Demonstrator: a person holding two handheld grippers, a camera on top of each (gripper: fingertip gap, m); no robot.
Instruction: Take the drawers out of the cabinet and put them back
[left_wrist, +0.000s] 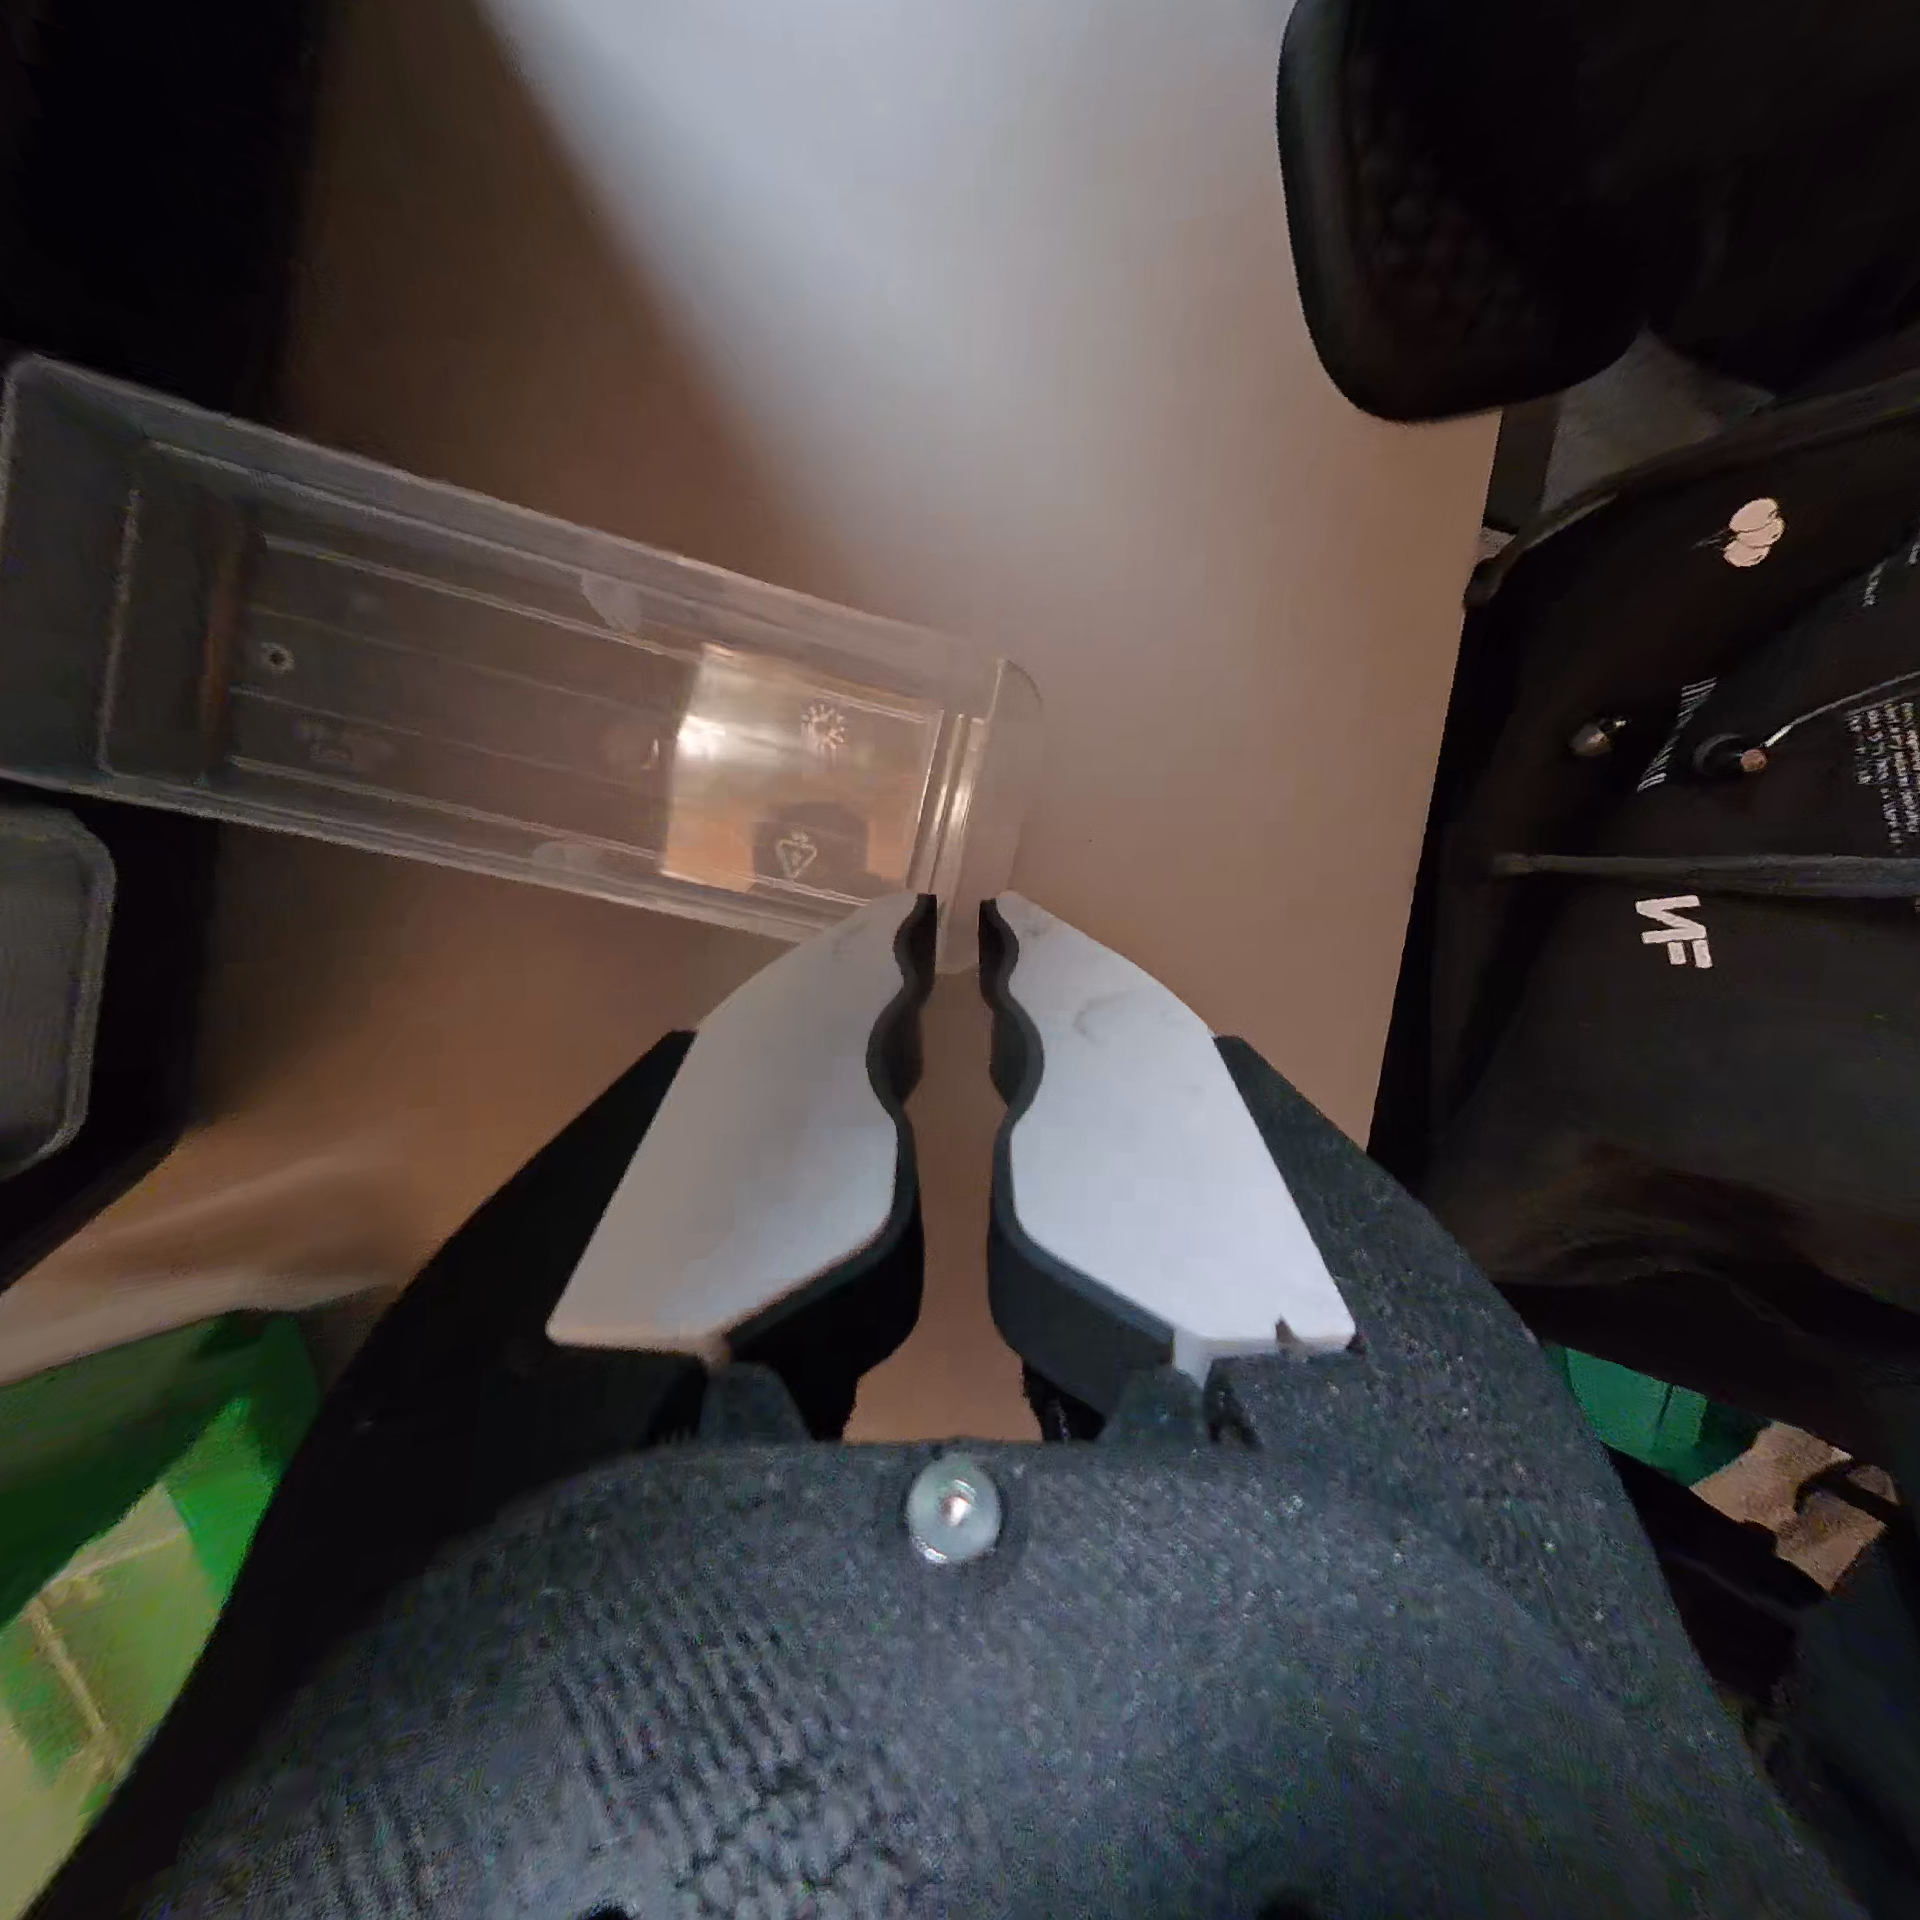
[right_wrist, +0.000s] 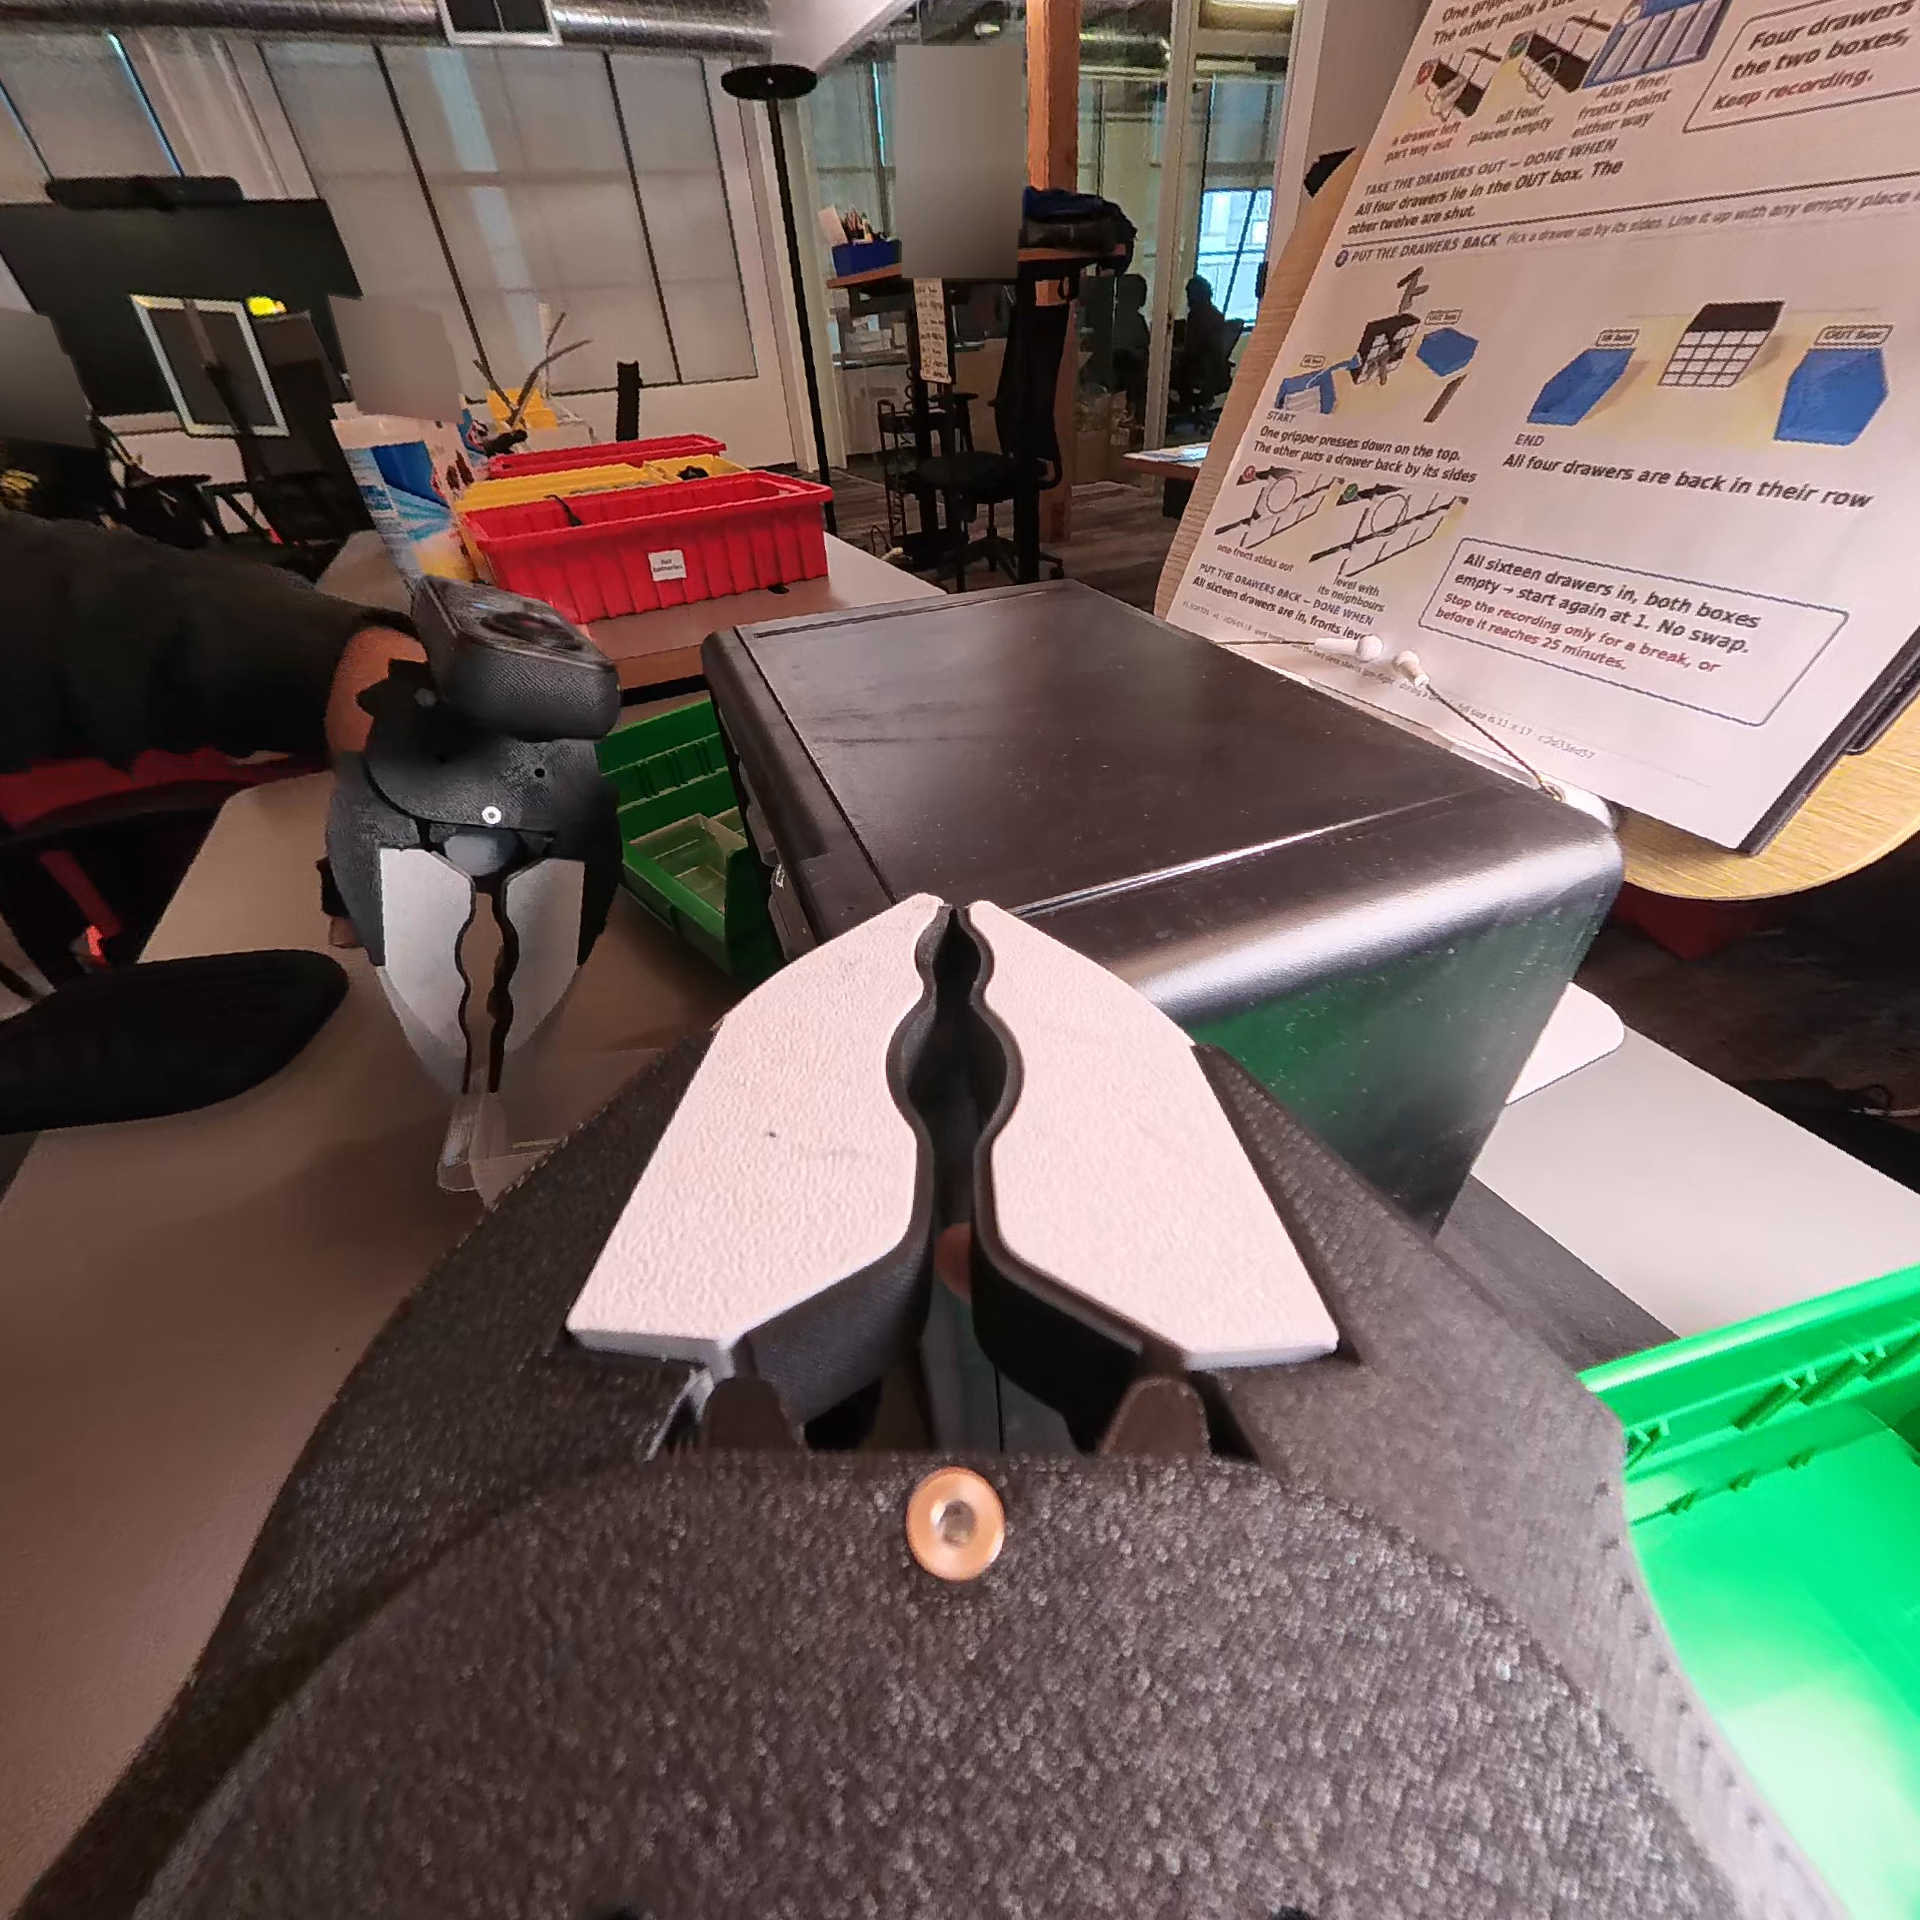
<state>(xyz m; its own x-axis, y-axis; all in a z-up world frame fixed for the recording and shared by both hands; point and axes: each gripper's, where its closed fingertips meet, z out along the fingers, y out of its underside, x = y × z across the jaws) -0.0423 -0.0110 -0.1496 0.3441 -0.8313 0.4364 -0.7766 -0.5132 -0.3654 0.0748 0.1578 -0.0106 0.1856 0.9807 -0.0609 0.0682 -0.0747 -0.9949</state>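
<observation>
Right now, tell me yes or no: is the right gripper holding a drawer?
No. The right gripper is shut on nothing above the black cabinet; the left gripper grips the clear drawer.

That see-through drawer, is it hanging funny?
Yes. The clear drawer is outside the black cabinet, tilted above the tan table. The left gripper pinches only its front tab.

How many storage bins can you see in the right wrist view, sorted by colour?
Green bins: 2, one left of the black cabinet, one at the right edge.
Red bins: 2, front and back.
Yellow bins: 1, between the red ones.
Total: 5
</observation>
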